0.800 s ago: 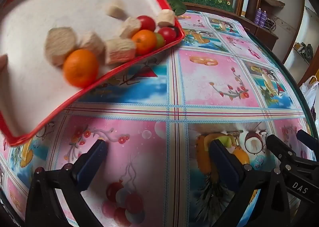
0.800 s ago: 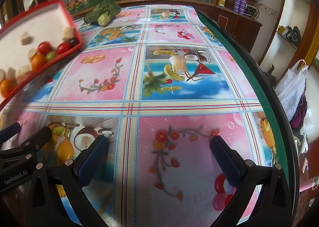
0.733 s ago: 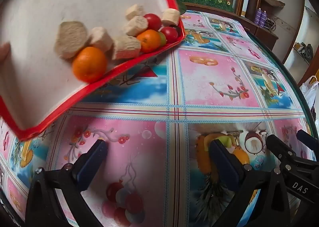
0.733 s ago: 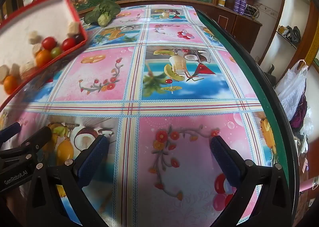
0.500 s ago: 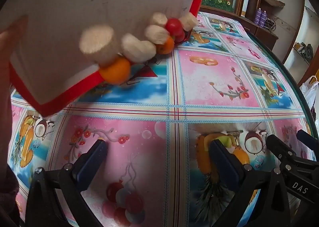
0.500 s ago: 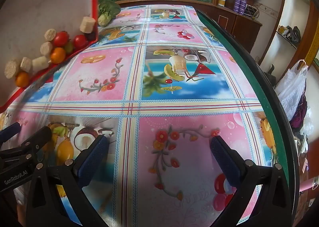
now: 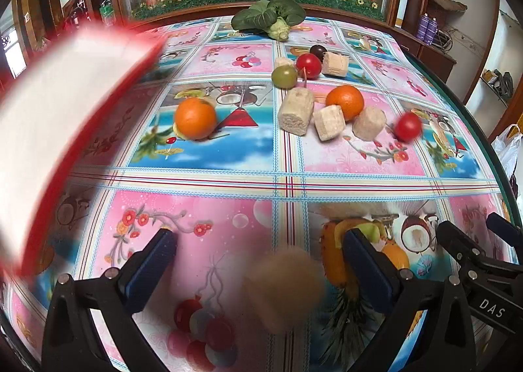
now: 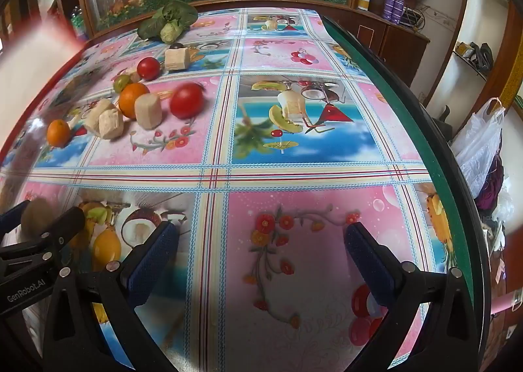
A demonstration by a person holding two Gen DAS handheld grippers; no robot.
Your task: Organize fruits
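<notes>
Both tongs gaping wide and empty, angled down at the bench (image 7: 287, 176): left tongs (image 7: 258, 261) and right tongs (image 8: 261, 247) side by side, nothing pressed by either pair. Fruit lying loose ahead and well apart from both: an orange (image 7: 195, 117) up and left of the left tongs, a second orange (image 7: 345, 101) up and right among pale stubby chunks (image 7: 295, 110), a blurred red tomato (image 7: 408, 126) farther right, a green tomato (image 7: 284, 76) and another red one (image 7: 308, 65) beyond. From the right tongs, the whole scatter up and far left, the blurred tomato (image 8: 186, 100) nearest. Left tongs judged closer to most pieces, probably the better pair for the first orange. A blurred tan lump (image 7: 284, 287) between the left fingers, untouched as far as can be told. Red-rimmed tray (image 7: 49, 130) blurred at far left.
</notes>
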